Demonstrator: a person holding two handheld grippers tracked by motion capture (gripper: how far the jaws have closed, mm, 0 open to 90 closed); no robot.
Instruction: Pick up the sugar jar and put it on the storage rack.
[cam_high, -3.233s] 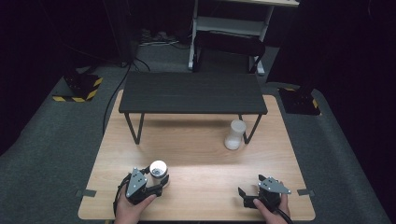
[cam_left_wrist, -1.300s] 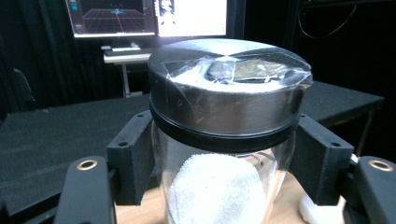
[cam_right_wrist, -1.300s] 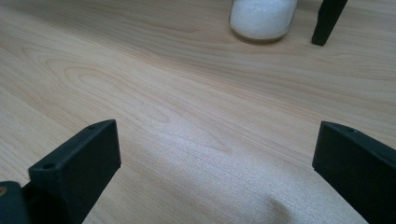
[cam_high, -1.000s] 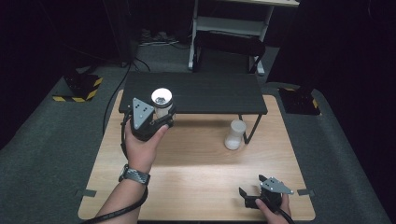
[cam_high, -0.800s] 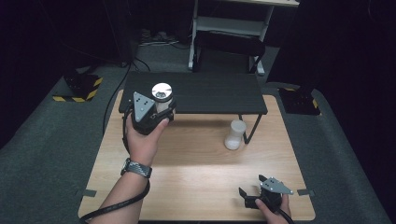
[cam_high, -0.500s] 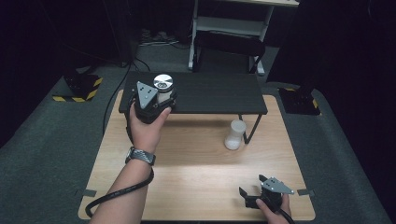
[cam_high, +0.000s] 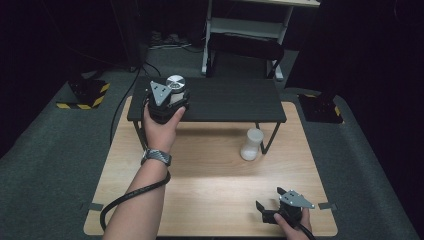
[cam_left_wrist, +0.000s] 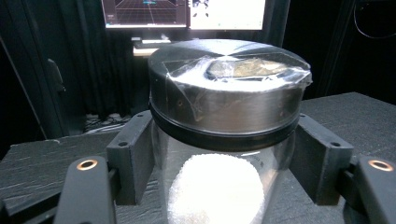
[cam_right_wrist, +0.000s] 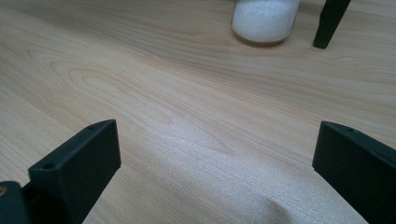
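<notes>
My left gripper is shut on a clear glass jar with a silver metal lid and white grains inside. It holds the jar upright over the left end of the black shelf; I cannot tell whether the jar's base touches the shelf. In the left gripper view both jaws press the jar's glass sides just below the lid. A second jar with white grains stands on the wooden table under the shelf's right front leg. My right gripper rests open near the table's front right edge, with the second jar far ahead of its jaws.
The black shelf stands on thin legs across the back of the table. A black cable trails from my left arm off the front left edge. Dark carpet surrounds the table; a white stand is behind.
My left hand has carried the jar from the table's front left up and away to the left end of the black shelf. The right gripper has stayed still.
</notes>
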